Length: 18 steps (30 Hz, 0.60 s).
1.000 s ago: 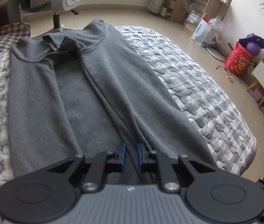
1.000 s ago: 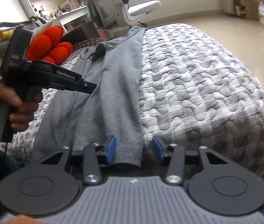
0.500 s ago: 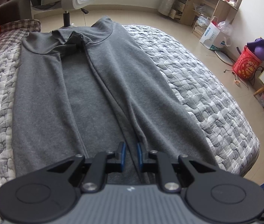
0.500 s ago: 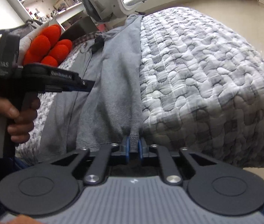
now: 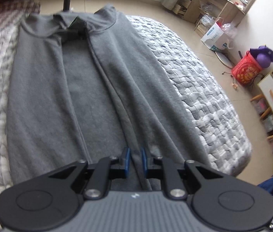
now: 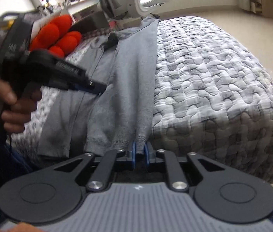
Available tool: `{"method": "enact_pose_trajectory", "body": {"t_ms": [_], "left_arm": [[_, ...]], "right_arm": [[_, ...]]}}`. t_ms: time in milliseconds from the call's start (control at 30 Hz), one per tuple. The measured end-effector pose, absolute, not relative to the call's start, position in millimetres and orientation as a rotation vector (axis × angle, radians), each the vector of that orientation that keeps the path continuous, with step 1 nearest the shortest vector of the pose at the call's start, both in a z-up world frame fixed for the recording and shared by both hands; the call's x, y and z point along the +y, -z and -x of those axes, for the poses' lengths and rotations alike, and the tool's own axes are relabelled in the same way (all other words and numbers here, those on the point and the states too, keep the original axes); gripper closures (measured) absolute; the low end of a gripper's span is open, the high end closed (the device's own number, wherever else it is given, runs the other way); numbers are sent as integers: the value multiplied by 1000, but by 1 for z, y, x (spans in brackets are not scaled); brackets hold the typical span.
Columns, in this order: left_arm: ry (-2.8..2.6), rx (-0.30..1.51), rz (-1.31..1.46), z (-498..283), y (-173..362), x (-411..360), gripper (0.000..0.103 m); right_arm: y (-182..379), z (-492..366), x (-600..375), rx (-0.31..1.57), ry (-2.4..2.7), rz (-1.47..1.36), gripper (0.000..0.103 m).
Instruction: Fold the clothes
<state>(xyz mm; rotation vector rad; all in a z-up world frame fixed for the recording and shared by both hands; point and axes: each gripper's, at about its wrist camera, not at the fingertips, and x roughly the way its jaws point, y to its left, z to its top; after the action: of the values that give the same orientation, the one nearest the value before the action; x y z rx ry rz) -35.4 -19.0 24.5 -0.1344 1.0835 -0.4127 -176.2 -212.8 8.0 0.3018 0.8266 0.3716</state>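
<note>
A grey long-sleeved top [image 5: 97, 96] lies lengthwise on the quilted bed [image 5: 204, 96], collar at the far end and both sides folded inward. My left gripper [image 5: 135, 161] is shut on the inner edge of the right-hand folded panel near the hem. In the right wrist view the same top [image 6: 132, 67] reaches the bed's near edge. My right gripper [image 6: 139, 152] has the hem's corner pinched between its blue pads, and its jaws are opening slightly. A hand holds the left gripper [image 6: 95, 87] to the left, its tips in the cloth.
The quilt [image 6: 213, 77] drops off to the floor on the right. An orange plush [image 6: 59, 32] lies at the head of the bed and a white office chair [image 6: 136, 3] stands behind it. A red bucket [image 5: 246, 69], a bag [image 5: 213, 34] and shelves [image 5: 213, 3] line the room's right side.
My right gripper's jaws came together on the hem corner, and the cloth there now bunches up. The left gripper kept its grip and only tilted a little.
</note>
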Motion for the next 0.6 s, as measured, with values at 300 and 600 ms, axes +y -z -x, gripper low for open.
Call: {"method": "enact_pose_trajectory", "body": {"t_ms": [300,600], "left_arm": [[482,1123,204,74,-14,-26,75],[380,1051,207,100,-15,-24,98]], "right_arm": [[2,165,-247,852,-376,-553,72],[3,171,-251,887,-400,-562,90]]}}
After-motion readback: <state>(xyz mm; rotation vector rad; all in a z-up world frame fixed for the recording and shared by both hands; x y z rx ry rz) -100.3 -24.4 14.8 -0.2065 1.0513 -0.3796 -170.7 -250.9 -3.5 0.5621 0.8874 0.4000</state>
